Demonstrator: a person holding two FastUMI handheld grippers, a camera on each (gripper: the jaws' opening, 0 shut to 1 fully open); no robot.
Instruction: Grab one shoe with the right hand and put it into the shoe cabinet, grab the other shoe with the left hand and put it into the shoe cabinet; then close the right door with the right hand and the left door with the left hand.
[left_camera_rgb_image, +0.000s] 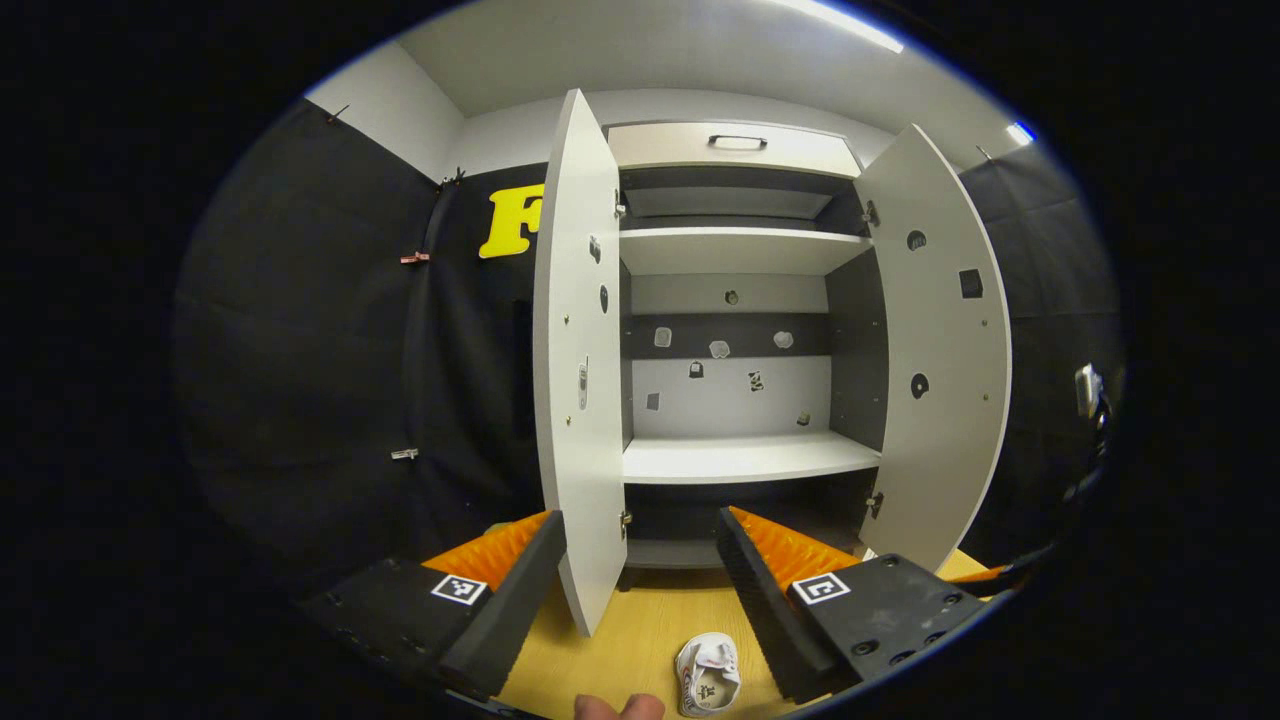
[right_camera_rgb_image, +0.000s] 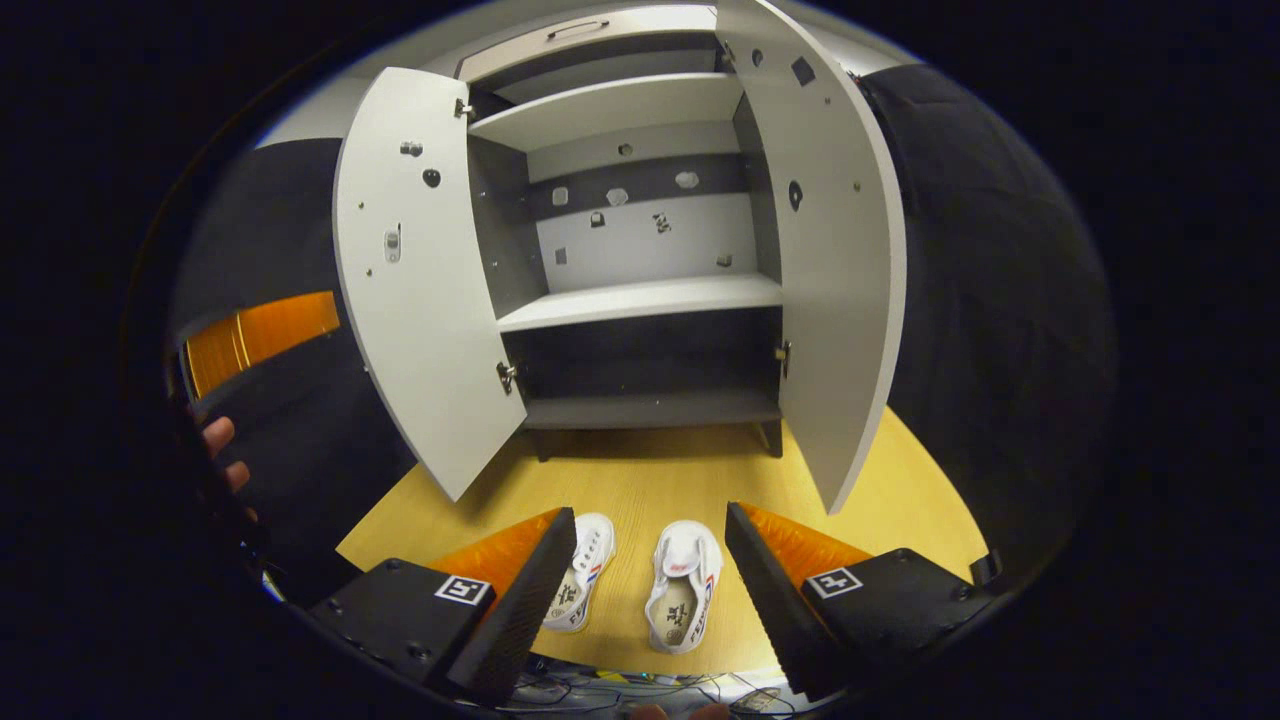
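Note:
Two white shoes lie side by side on the wooden floor in front of the shoe cabinet (right_camera_rgb_image: 640, 300): one (right_camera_rgb_image: 583, 570) on the left, the other (right_camera_rgb_image: 685, 585) on the right, toes toward the cabinet. My right gripper (right_camera_rgb_image: 648, 520) hovers open above them, with nothing between its fingers. My left gripper (left_camera_rgb_image: 640, 516) is open too, facing the cabinet (left_camera_rgb_image: 745, 455), with one shoe (left_camera_rgb_image: 708, 675) low between its fingers and apart from them. Both doors stand wide open: left door (left_camera_rgb_image: 575, 380), right door (left_camera_rgb_image: 945, 370). The shelves are bare.
At the left edge of the right gripper view, a hand (right_camera_rgb_image: 218, 437) holds the left gripper (right_camera_rgb_image: 250, 350). Cables (right_camera_rgb_image: 640, 690) lie at the near edge of the floor (right_camera_rgb_image: 650, 470). Black cloth walls flank the cabinet. A drawer with a handle (left_camera_rgb_image: 737, 142) tops it.

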